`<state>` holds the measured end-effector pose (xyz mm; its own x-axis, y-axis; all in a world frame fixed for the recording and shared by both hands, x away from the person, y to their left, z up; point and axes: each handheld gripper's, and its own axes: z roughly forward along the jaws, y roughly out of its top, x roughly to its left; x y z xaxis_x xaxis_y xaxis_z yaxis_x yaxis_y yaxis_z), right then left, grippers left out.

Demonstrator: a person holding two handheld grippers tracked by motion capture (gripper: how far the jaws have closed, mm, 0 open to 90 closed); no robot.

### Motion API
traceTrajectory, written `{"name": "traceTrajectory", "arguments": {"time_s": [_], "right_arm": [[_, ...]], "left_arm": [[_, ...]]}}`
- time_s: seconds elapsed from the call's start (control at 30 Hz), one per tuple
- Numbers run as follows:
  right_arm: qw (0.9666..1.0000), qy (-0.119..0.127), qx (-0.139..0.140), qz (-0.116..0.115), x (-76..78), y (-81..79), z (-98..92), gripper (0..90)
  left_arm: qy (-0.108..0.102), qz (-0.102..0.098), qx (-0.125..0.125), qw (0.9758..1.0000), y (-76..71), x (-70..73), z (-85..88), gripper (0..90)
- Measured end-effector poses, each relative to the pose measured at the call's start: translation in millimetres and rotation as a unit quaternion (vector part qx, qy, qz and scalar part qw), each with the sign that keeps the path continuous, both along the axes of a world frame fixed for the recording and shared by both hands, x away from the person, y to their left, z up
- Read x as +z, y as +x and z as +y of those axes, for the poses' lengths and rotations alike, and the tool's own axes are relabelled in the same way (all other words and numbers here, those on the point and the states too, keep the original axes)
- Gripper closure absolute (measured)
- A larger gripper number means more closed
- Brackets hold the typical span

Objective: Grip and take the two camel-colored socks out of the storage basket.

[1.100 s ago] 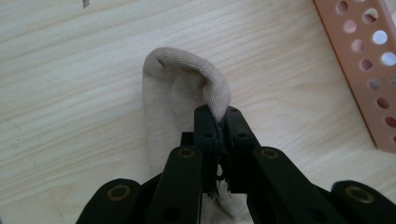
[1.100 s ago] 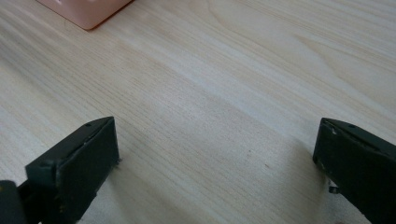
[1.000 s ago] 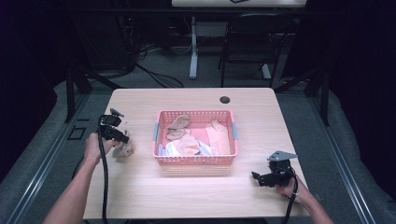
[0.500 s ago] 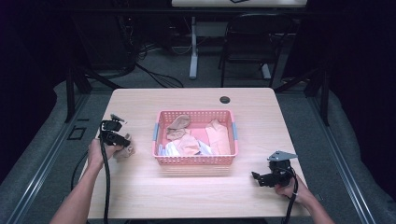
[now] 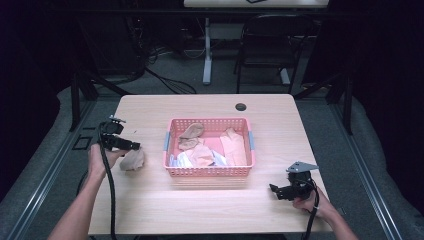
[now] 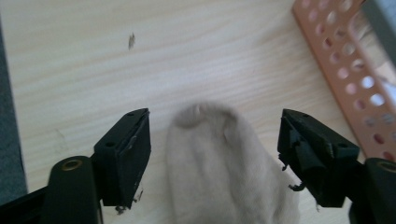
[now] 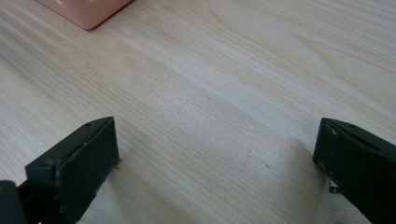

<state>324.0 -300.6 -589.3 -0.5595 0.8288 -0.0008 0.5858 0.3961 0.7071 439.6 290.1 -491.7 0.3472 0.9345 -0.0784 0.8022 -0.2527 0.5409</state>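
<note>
A beige sock (image 5: 132, 160) lies bunched on the wooden table (image 5: 210, 210), left of the pink basket (image 5: 210, 171). My left gripper (image 5: 132, 146) hovers just over it. In the left gripper view the sock (image 6: 224, 172) lies between the jaws of my left gripper (image 6: 215, 140). These have just been opening, and the pads stand clear of the cloth on both sides. My right gripper (image 5: 275, 190) rests low near the table's front right corner. In its own view my right gripper (image 7: 217, 154) stands wide open over bare wood.
The basket holds several pieces of cloth, among them a tan sock (image 5: 191, 135) and a pink piece (image 5: 235, 147). A small black round thing (image 5: 241, 106) sits by the table's far edge. A corner of the basket (image 7: 84, 11) shows in the right gripper view.
The left gripper was shut on the beige sock and has opened, so the sock now lies loose on the table. The left hand has shifted slightly. The right hand has kept still.
</note>
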Motion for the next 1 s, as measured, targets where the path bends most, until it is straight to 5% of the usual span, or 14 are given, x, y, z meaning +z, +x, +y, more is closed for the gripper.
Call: {"name": "traceTrajectory", "arguments": {"time_s": [0.3,0.5,0.7,1.0], "right_arm": [[1.0000,0.000,0.000,0.000,0.0,0.0,0.0,0.0],[1.0000,0.000,0.000,0.000,0.0,0.0,0.0,0.0],[1.0000,0.000,0.000,0.000,0.0,0.0,0.0,0.0],[1.0000,0.000,0.000,0.000,0.0,0.0,0.0,0.0]], "left_arm": [[-0.014,-0.048,-0.034,0.9981,-1.2,41.4,-19.4,15.0],[-0.011,-0.070,-0.060,0.9957,-0.3,56.8,-37.5,11.3],[-0.013,-0.090,-0.085,0.9922,4.0,63.2,-56.7,7.0],[-0.007,-0.089,-0.117,0.9891,13.7,60.3,-87.1,0.6]]}}
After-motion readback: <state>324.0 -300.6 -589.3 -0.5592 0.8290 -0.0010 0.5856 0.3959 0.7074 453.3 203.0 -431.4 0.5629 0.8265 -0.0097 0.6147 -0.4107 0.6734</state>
